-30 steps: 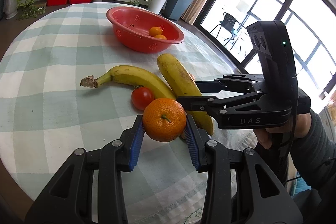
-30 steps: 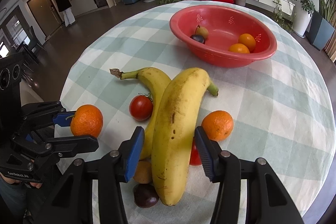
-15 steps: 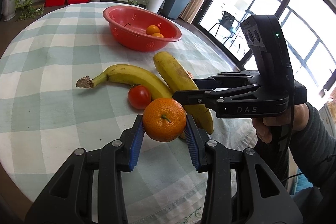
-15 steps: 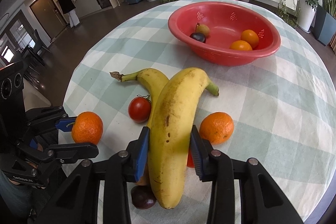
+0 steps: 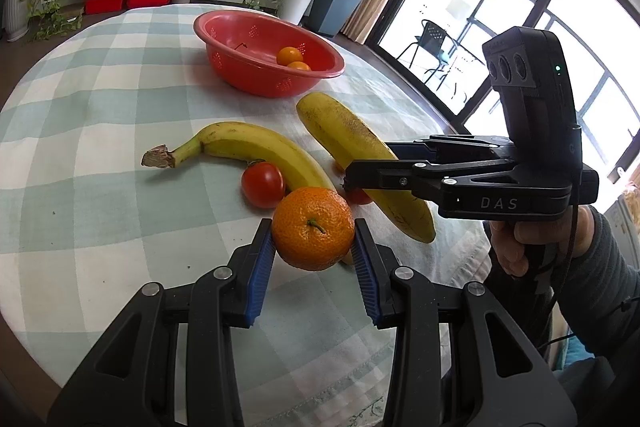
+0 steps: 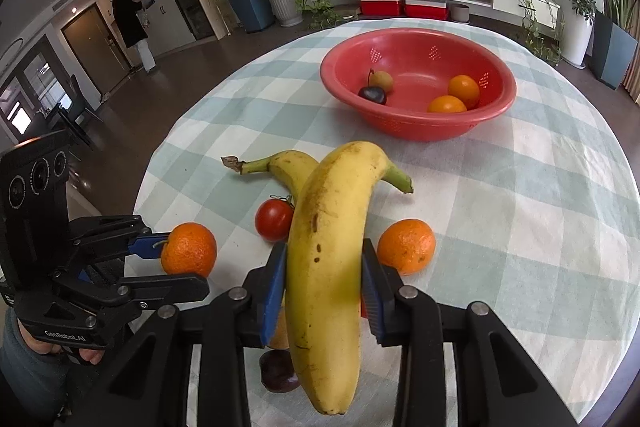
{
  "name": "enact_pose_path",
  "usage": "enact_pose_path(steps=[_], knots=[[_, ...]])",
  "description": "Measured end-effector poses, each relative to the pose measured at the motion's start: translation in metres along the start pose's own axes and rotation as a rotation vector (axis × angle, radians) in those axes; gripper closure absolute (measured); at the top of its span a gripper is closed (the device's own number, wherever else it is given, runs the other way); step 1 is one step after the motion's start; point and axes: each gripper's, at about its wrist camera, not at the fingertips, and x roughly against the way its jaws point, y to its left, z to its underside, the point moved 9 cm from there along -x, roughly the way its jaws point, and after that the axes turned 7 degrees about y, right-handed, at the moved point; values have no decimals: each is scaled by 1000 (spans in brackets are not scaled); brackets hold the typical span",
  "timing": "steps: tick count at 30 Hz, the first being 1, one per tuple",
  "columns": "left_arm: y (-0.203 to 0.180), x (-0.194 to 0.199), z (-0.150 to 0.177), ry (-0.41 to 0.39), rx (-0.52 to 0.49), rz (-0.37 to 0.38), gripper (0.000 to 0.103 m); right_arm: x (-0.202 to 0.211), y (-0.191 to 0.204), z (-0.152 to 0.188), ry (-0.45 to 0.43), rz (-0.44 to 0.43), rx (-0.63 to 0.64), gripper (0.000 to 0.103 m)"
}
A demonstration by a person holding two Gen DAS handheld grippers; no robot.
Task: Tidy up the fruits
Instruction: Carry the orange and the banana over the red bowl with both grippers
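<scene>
Both grippers tilt downward: left gripper clamps tangerine, right gripper banana.

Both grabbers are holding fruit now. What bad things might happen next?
1. The right gripper, whose jaws have just been closing, pinches the long yellow banana low down, so its far end might droop or swing.
2. The left gripper squeezes the round orange tangerine only at its sides; it could slip and roll.
3. Carried to the red plastic bowl, the banana could knock the small red tomato.
</scene>
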Motion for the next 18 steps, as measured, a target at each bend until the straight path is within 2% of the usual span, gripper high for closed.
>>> enact_pose_path(steps=[9, 15, 18], knots=[[2, 1, -2, -10, 3, -3, 67, 28, 2, -3, -84, -13, -31, 65], [4, 11, -9, -31, 29, 14, 67, 50, -8, -11, -143, 8, -42, 65], [6, 20, -23, -43, 11, -25, 67, 58, -23, -16, -167, 18, -68, 65]])
